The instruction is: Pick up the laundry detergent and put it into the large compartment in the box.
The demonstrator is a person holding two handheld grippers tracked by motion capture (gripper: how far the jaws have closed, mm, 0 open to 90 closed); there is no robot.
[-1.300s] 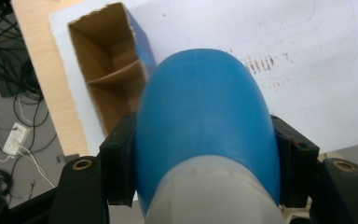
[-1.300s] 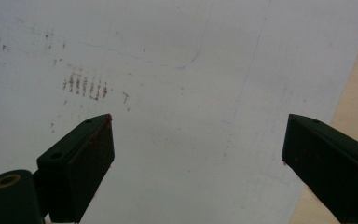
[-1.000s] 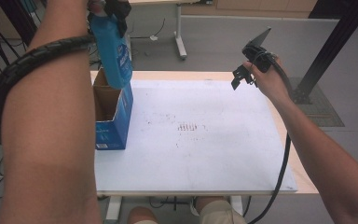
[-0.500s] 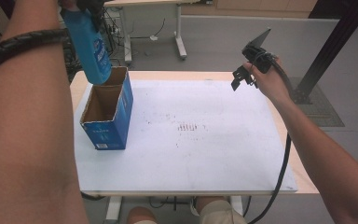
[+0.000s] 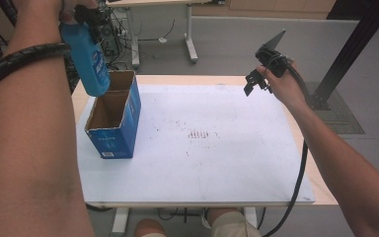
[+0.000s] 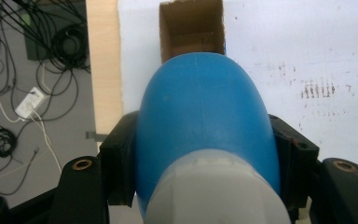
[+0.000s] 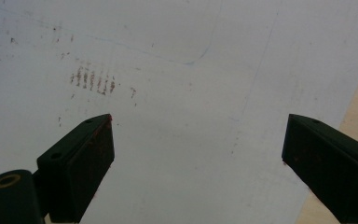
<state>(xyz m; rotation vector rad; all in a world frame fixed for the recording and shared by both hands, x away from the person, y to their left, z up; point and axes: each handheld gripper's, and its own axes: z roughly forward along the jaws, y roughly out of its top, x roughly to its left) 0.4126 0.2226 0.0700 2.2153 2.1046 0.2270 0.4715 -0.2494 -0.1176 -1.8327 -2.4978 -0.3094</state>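
Two tongs are at work over a white-topped table (image 5: 237, 163). The left tongs (image 5: 90, 19) clamp a blue bottle (image 5: 86, 61) by its upper body, near the pale cap end, and hold it in the air with its rounded base pointing down. The bottle hangs tilted just above the far left corner of an open cardboard box (image 5: 112, 123), blue on the outside and brown inside, which stands on the left part of the table near its edge. In the left gripper view the bottle (image 6: 205, 126) sits squeezed between the two black jaws, and past its base the open mouth of the box (image 6: 192, 29) lies straight ahead. The right tongs (image 5: 257, 84) are held up over the far right part of the table, well apart from the box, with the jaws spread wide and nothing between them. In the right gripper view they look down on the bare white top, where a patch of small reddish-brown marks (image 7: 92, 80) shows between and beyond the jaws.
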